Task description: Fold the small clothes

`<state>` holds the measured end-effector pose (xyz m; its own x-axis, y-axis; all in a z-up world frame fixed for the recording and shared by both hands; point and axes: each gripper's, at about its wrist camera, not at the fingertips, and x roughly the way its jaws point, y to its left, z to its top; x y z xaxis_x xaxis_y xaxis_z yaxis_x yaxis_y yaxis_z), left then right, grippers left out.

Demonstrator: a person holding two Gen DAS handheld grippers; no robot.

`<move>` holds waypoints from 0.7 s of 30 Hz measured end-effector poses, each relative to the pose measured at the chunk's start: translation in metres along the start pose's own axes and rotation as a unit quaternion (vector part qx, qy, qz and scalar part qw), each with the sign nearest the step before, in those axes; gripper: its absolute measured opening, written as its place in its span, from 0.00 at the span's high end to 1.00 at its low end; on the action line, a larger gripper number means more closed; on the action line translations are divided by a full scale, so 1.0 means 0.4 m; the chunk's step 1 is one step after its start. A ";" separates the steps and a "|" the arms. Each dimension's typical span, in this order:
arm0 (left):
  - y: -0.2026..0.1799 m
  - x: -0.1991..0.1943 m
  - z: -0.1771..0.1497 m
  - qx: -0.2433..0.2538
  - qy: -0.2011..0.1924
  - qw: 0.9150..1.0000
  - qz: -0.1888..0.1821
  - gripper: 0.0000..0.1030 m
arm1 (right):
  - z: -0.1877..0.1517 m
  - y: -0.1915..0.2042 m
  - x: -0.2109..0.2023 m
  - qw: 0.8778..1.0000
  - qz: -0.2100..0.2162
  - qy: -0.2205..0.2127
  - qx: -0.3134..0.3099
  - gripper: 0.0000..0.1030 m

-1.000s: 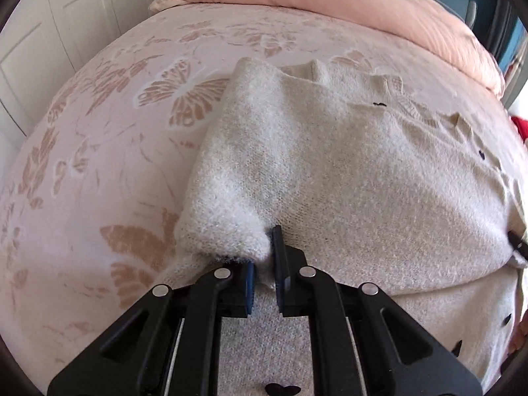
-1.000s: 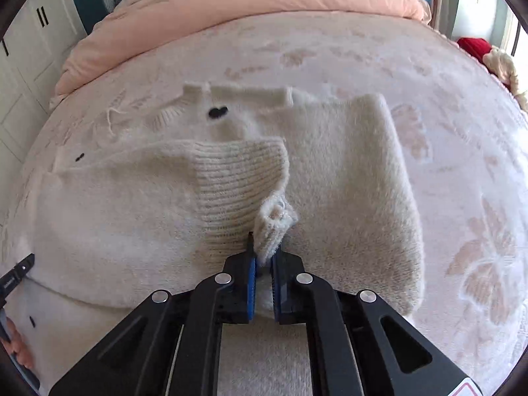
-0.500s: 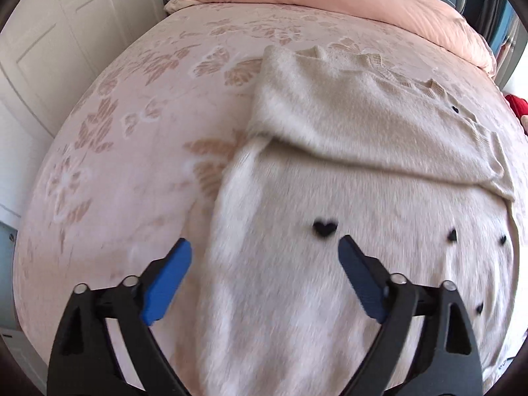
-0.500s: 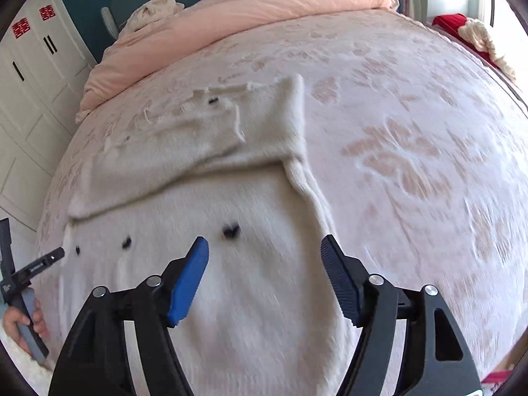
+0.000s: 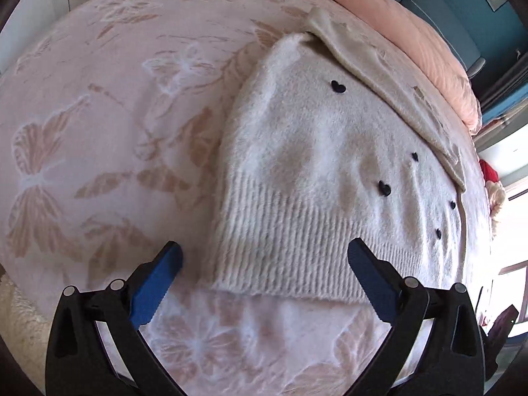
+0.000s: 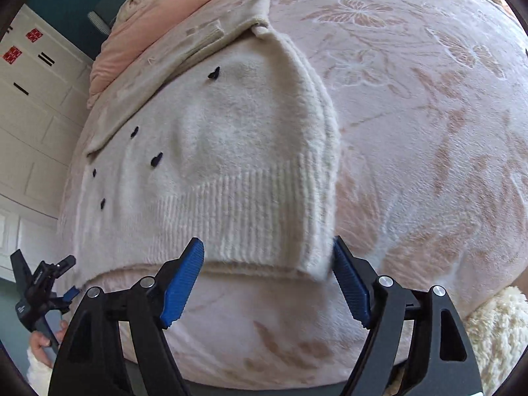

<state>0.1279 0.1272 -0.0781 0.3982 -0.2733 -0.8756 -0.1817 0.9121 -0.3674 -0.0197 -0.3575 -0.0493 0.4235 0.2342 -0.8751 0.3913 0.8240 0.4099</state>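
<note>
A cream fuzzy sweater (image 5: pixel 316 165) with small black hearts lies flat on the pink bed, sleeves folded across its far end, ribbed hem towards me. It also shows in the right wrist view (image 6: pixel 231 151). My left gripper (image 5: pixel 264 274) is open and empty, jaws wide on either side of the hem's left corner. My right gripper (image 6: pixel 267 270) is open and empty, jaws wide on either side of the hem's right corner. The left gripper also shows at the left edge of the right wrist view (image 6: pixel 46 280).
The bed cover (image 5: pixel 99 132) is pink with a butterfly pattern. A pink duvet (image 5: pixel 412 33) is bunched at the far end. White cupboard doors (image 6: pixel 29 105) stand to the left. A fluffy cream rug (image 6: pixel 495 330) lies beside the bed.
Both grippers let go of the folded sleeves, opened wide and pulled back from the far end of the sweater to its ribbed hem.
</note>
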 end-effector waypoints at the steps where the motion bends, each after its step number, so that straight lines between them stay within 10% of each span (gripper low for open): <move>1: -0.001 0.010 0.013 -0.011 -0.005 1.000 -0.006 0.05 | 0.012 0.007 0.012 1.000 -0.002 -0.004 0.007 0.26; 3: -0.005 0.019 0.034 -0.025 -0.005 1.000 -0.003 0.14 | 0.032 0.013 0.027 1.000 -0.007 -0.013 0.018 0.36; 5: -0.012 0.025 0.056 -0.028 0.018 0.999 -0.025 0.78 | 0.051 0.015 0.031 1.000 -0.014 -0.012 0.024 0.89; 6: -0.010 0.019 0.063 -0.035 0.029 0.998 -0.031 0.90 | 0.059 0.009 0.030 0.999 0.006 -0.002 0.039 0.89; 14: -0.020 -0.226 0.027 0.027 0.000 0.997 -0.072 0.94 | 0.034 0.060 -0.218 0.997 0.050 -0.047 -0.039 0.94; 21: 0.058 -0.403 -0.178 0.081 0.047 0.994 -0.059 0.96 | -0.163 0.044 -0.361 0.980 -0.020 0.051 -0.190 0.94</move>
<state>-0.0045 0.1706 0.0321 0.3214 -0.4012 -0.8578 0.0111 0.9074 -0.4202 -0.1271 -0.3431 0.0673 0.3227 0.2319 -0.9176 0.0660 0.9617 0.2662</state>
